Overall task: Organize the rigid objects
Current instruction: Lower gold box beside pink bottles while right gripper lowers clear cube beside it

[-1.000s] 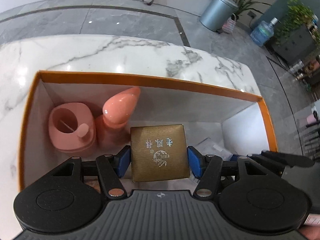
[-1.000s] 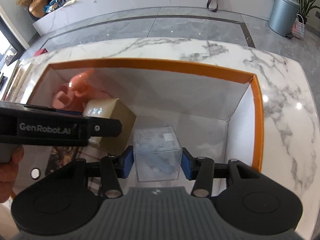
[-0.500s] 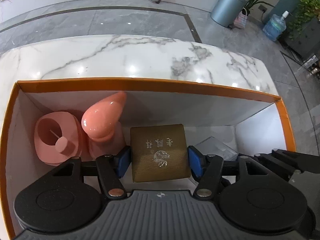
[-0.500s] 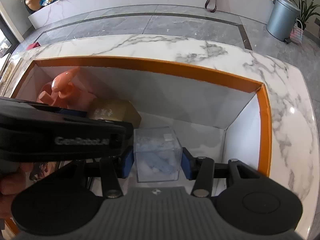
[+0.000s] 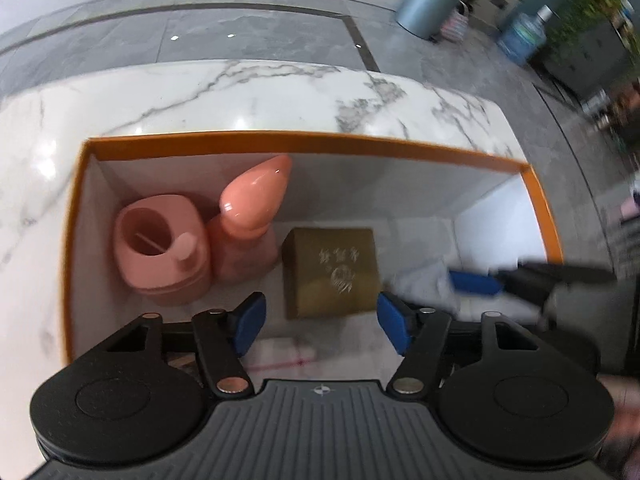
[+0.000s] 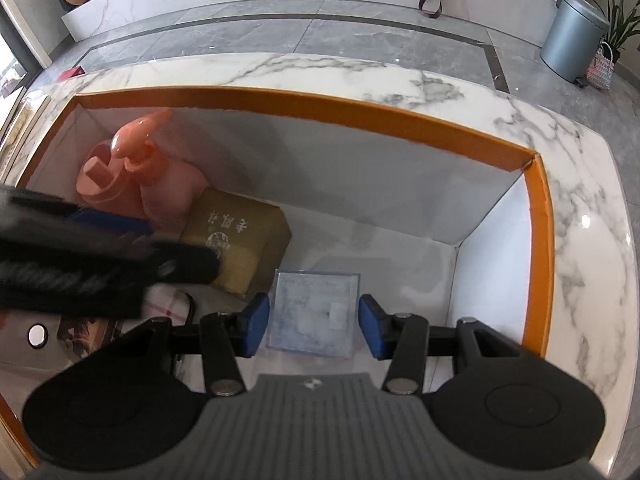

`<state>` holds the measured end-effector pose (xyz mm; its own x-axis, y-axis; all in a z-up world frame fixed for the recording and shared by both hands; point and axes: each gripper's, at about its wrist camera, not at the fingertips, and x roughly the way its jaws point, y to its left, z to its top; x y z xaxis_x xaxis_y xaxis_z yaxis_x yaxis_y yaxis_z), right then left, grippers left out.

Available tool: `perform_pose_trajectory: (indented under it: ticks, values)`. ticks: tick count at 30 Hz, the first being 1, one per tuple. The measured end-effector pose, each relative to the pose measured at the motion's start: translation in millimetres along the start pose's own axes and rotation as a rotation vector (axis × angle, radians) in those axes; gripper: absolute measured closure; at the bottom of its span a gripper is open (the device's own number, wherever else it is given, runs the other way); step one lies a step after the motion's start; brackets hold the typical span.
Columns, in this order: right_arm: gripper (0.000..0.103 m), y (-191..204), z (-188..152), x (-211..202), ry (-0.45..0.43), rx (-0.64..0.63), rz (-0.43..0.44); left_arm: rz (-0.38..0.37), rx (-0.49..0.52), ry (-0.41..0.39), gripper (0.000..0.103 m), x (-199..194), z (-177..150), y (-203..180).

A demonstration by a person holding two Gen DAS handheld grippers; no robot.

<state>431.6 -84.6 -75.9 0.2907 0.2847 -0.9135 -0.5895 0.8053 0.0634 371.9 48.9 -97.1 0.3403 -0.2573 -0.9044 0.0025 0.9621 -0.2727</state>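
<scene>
An orange-rimmed box with white walls sits on the marble table. A gold box with printed characters rests on its floor; my left gripper is open just above it, fingers apart from its sides. A clear plastic cube rests to its right; my right gripper is open around it, not pressing. The gold box also shows in the right wrist view. The right gripper shows blurred in the left wrist view.
A pink holder and a pink pump bottle stand at the box's left end. The box's orange rim bounds the right side. A checked item lies on the box floor. A grey bin stands on the floor beyond.
Both grippers have opened and let go: the gold box and the clear cube now rest on the box floor. The left gripper has pulled up and back.
</scene>
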Motion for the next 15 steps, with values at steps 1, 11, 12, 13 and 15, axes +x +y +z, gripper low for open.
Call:
perform_pose_trajectory:
  ticks: [1, 11, 12, 13, 15]
  values:
    - [0.053, 0, 1, 1, -0.003, 0.006, -0.001, 0.003, 0.006, -0.005, 0.031, -3, -1, 3]
    - [0.053, -8, 21, 9, -0.032, 0.131, 0.041, 0.012, 0.118, 0.032, 0.035, 0, -15, 1]
    - [0.053, -8, 22, 10, -0.035, 0.139, 0.046, 0.01, 0.117, 0.039, 0.037, 4, -15, -1]
    - [0.053, -7, 24, 11, -0.039, 0.139, 0.043, 0.013, 0.112, 0.044, 0.038, 7, -14, -1]
    - [0.053, -6, 25, 11, -0.044, 0.134, 0.039, 0.031, 0.103, 0.055, 0.043, 14, -14, 0]
